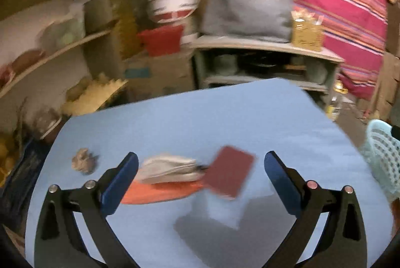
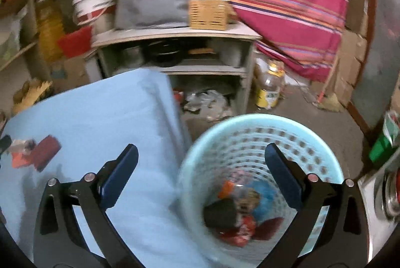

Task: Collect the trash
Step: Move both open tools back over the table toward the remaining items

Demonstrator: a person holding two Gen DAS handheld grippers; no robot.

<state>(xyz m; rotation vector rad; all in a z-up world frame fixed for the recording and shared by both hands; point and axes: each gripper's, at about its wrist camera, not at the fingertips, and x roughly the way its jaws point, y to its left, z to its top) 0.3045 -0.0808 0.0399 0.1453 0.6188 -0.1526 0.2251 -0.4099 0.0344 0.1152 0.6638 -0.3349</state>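
My left gripper (image 1: 201,164) stands open above the blue table (image 1: 225,113), nothing between its pads. Just beyond its fingertips lie a dark red card (image 1: 228,171), a grey-white wrapper (image 1: 167,168) and an orange wrapper (image 1: 160,191) under it. A crumpled brown scrap (image 1: 83,163) lies further left. My right gripper (image 2: 201,155) is open too, straddling the table's right edge and the pale blue perforated basket (image 2: 250,125) on the floor. The basket holds several pieces of trash (image 2: 240,210): a black box, red and blue wrappers. The red card (image 2: 46,149) shows far left in the right wrist view.
The basket's rim (image 1: 382,148) shows at the right edge of the left wrist view. Behind the table stands a grey shelf unit (image 2: 175,35) with a grey bag and a wicker box. A plastic bottle (image 2: 270,88) stands on the floor. Cluttered shelves (image 1: 50,53) fill the left.
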